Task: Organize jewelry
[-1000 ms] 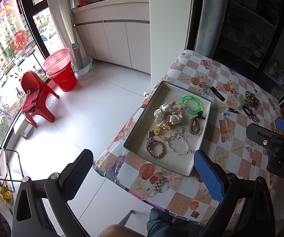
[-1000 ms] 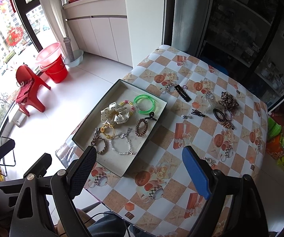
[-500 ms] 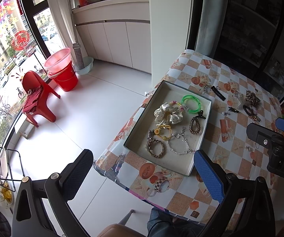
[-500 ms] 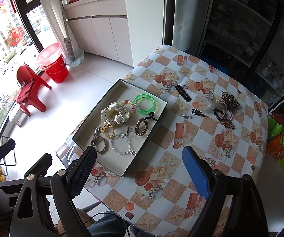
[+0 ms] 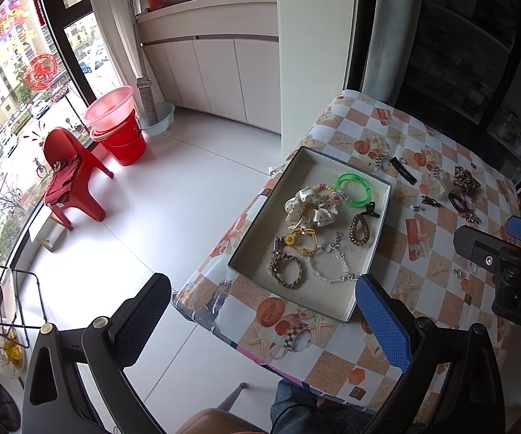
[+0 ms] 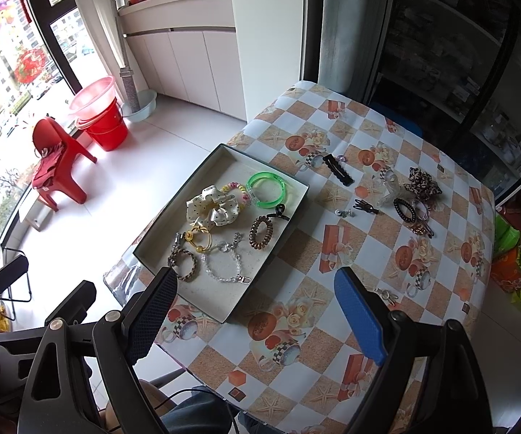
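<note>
Both hand-held grippers, left (image 5: 262, 320) and right (image 6: 255, 313), spread wide, empty, above the tray (image 6: 202, 177).

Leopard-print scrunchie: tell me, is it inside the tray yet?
No: in the right wrist view the leopard-print scrunchie lies on the checked tablecloth, well apart from the tray.

White tiled floor (image 5: 173, 209); red chair (image 5: 70, 181) by daylit window (image 5: 11, 83); white cabinets (image 5: 220, 68).
</note>
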Demonstrator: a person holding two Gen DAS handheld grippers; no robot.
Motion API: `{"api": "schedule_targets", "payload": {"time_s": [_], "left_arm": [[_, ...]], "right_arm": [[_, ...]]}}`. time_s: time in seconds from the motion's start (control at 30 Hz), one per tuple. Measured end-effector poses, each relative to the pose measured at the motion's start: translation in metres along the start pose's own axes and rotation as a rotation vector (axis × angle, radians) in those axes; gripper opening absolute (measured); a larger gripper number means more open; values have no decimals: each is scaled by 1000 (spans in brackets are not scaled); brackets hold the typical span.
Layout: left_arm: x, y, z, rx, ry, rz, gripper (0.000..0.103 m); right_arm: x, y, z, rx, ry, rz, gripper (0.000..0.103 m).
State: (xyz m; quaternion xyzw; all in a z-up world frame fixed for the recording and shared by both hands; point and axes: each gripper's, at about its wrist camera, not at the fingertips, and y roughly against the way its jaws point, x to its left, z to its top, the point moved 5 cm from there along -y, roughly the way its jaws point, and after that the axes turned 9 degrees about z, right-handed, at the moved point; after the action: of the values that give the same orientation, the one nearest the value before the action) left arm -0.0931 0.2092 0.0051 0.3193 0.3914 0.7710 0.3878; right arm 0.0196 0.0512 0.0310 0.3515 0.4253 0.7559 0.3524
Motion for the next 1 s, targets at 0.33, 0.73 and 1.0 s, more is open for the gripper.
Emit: {"api": "schedule_targets", "payload": {"time_s": [0.33, 0.73, 1.0], "left_arm": [[-1, 0, 1, 4, 4, 5, 103], [-2, 0, 1, 5, 3, 6, 103], [-2, 1, 1, 5, 4, 8, 103]], "right_arm": [[-1, 0, 0, 0, -1, 1, 90], [-1, 1, 0, 0, -3, 2, 90], [-1, 0, 0, 1, -4, 3, 90]]}}
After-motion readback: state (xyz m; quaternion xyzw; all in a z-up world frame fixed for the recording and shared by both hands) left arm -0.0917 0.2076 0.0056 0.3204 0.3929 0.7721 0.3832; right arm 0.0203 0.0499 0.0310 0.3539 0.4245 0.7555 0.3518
